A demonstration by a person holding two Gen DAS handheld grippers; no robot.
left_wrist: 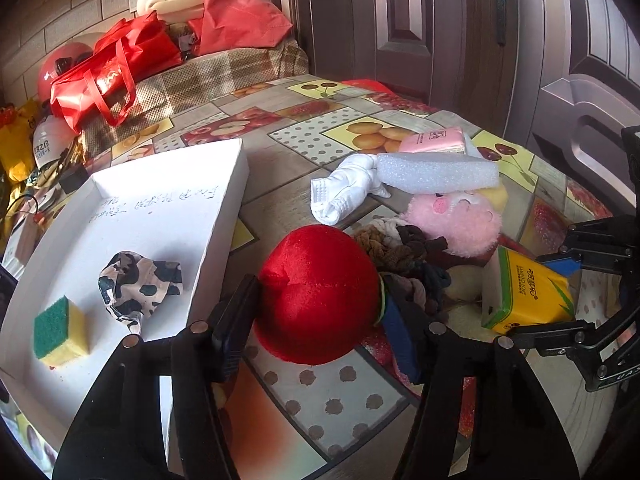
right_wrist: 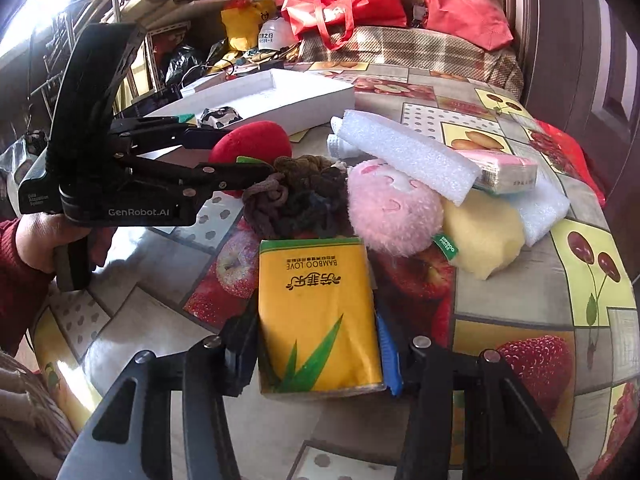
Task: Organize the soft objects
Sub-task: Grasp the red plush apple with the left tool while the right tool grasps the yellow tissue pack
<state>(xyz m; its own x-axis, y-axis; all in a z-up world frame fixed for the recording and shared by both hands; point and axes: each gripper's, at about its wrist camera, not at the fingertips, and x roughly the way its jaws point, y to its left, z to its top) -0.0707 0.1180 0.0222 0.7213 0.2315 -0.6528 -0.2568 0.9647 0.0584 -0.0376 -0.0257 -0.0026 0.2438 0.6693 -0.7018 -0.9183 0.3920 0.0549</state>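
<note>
the left gripper (left_wrist: 316, 312) clamps a red plush (left_wrist: 316, 292) just above the counter (left_wrist: 320, 396), beside a white tray (left_wrist: 168, 208) holding a sponge (left_wrist: 60, 332) and a patterned cloth (left_wrist: 140, 284). the right gripper (right_wrist: 316, 356) grips a yellow tissue pack (right_wrist: 316, 312) near the pile of soft things.

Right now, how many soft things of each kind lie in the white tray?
Sponge: 1, green and yellow
Cloth: 1, cow-patterned, crumpled
Total: 2 in the white tray
</note>
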